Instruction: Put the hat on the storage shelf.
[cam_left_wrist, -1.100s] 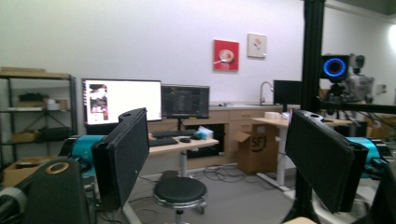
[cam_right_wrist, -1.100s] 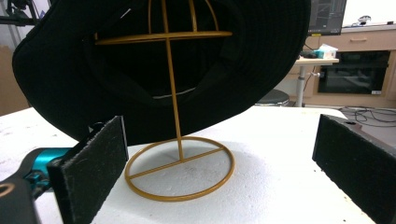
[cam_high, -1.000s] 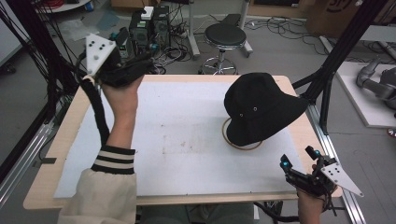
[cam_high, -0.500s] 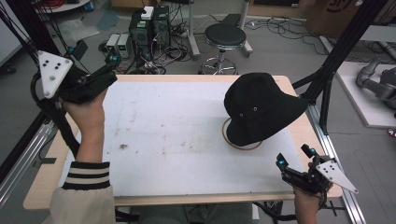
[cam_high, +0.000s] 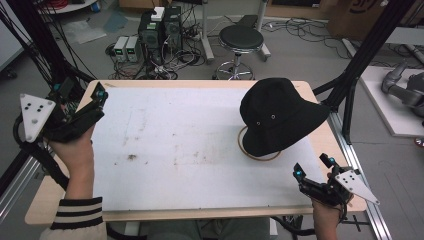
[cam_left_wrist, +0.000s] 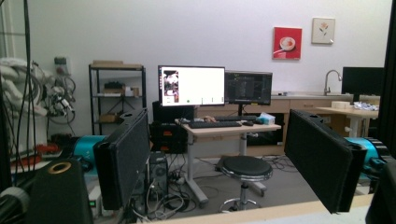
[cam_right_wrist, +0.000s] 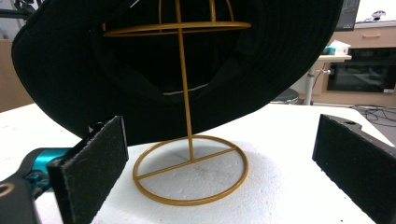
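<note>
One black bucket hat (cam_high: 277, 120) sits crown-up on a gold wire stand (cam_right_wrist: 189, 158) at the desk's (cam_high: 175, 150) right side, its stem upright and brim tilted; no label is readable. Both the left gripper (cam_high: 100, 95) and right gripper (cam_high: 312, 167) hold their fingers wide, gripping nothing. White sheeting covers the desk, with a stool (cam_high: 241, 40) and computers (cam_high: 160, 25) beyond.

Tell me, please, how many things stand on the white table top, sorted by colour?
Black: 1, the bucket hat.
Gold: 1, the wire hat stand that carries it.
Total: 2.
</note>
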